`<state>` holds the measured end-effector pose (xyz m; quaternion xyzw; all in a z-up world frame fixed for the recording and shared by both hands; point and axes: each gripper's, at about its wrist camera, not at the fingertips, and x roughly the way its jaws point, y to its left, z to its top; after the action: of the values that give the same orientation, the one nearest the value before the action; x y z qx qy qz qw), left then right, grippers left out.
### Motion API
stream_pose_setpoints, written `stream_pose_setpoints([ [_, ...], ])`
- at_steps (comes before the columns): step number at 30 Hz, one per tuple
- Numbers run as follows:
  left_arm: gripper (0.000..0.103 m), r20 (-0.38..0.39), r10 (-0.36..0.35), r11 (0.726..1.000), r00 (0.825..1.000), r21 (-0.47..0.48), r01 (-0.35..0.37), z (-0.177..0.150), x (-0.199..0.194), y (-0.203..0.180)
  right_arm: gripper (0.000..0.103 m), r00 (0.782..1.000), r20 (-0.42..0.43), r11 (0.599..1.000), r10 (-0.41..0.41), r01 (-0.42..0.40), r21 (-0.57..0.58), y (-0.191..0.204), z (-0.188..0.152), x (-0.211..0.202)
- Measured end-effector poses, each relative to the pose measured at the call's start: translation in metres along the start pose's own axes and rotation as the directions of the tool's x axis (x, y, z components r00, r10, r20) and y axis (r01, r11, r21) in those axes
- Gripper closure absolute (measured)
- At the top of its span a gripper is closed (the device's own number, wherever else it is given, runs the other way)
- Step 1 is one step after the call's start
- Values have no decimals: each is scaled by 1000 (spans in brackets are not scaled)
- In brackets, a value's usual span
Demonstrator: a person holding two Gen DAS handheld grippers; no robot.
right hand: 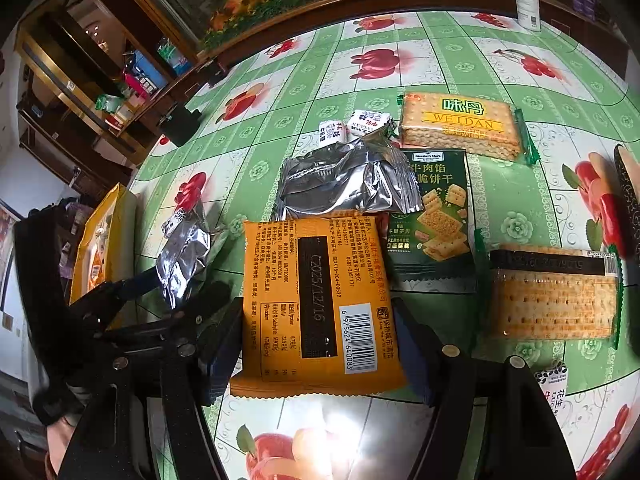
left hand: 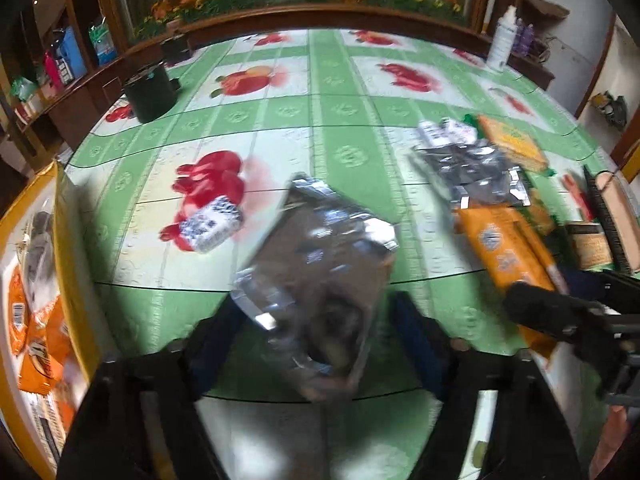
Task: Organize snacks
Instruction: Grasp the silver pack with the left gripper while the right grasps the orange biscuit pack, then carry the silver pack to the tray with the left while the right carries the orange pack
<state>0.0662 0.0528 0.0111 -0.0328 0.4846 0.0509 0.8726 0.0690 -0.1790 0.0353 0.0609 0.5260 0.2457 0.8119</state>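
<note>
At the far left stands a yellow box (left hand: 70, 248) with orange packets inside. The left gripper (left hand: 320, 344) clenches a silver foil pouch (left hand: 320, 280) by its near end, lifted over the table (left hand: 344, 92); it looks light, crinkly and slippery, best pinched at the sealed edge. Right of it, the right gripper (right hand: 318, 344) straddles a flat orange packet (right hand: 312, 304) lying near, fingers (right hand: 224, 344) at its side edges; whether they grip it I cannot tell. Its contents are likely brittle.
</note>
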Motion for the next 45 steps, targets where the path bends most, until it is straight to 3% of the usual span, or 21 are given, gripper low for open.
stream_pose_setpoints([
  [1,46,1,1,1000,1000,4,-1,-2,-2,-3,29,1000,1,1000,-3,3,-7,2,-1,0],
  [14,45,47,-21,1000,999,-1,22,-58,-37,-30,29,1000,-4,999,-1,0,-33,11,-3,4],
  [22,25,46,3,1000,999,9,-4,-42,-23,-29,29,1000,3,998,-27,27,-64,16,-4,6],
  [24,26,62,0,1000,998,7,-1,-41,-21,-28,29,1000,4,997,-31,31,-67,16,-4,6],
  [26,43,94,6,1000,996,7,-6,-42,-24,-28,29,999,5,997,-33,33,-69,17,-5,6],
  [37,43,155,-67,992,986,-94,82,-60,-53,-4,29,999,18,997,46,-44,-63,24,-7,2],
  [45,43,217,-40,987,975,-142,72,-71,-85,15,29,992,92,985,83,-67,-162,52,-16,-11],
])
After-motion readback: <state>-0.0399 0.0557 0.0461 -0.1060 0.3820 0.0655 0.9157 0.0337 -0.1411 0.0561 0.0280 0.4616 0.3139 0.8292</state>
